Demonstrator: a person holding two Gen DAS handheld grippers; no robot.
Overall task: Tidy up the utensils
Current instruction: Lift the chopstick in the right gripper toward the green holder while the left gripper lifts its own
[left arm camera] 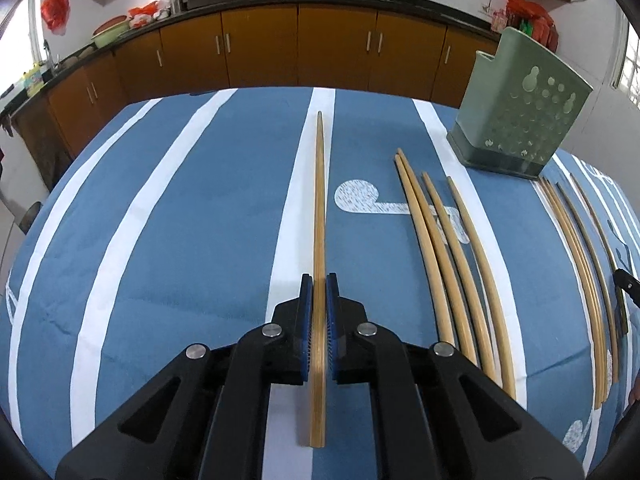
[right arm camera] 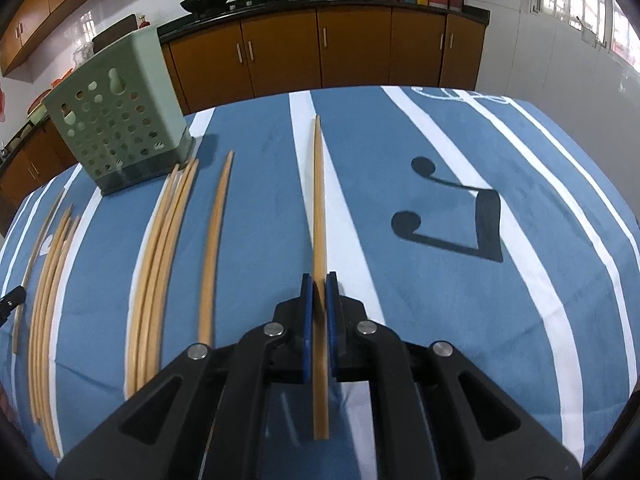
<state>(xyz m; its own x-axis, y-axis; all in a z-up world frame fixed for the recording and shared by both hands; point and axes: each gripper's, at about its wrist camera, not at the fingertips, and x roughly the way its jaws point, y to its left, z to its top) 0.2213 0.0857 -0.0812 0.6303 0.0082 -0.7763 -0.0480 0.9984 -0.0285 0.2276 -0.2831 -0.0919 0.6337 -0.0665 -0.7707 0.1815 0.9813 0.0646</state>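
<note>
My left gripper [left arm camera: 319, 280] is shut on a wooden chopstick [left arm camera: 319, 200] that points away along the blue striped tablecloth [left arm camera: 180, 220]. My right gripper [right arm camera: 319, 280] is shut on another wooden chopstick [right arm camera: 319, 200], also pointing away. Several more chopsticks [left arm camera: 448, 248] lie in rows on the cloth to the right of the left gripper; in the right wrist view they lie to the left [right arm camera: 160, 260]. A green perforated utensil holder [left arm camera: 520, 108] stands upright at the far right of the left view and at the far left of the right view [right arm camera: 116, 120].
More chopsticks [left arm camera: 580, 264] lie beyond the holder toward the table's right edge. Brown kitchen cabinets [left arm camera: 300, 44] with woks on the counter run behind the table. A black music note [right arm camera: 460, 216] is printed on the cloth at the right.
</note>
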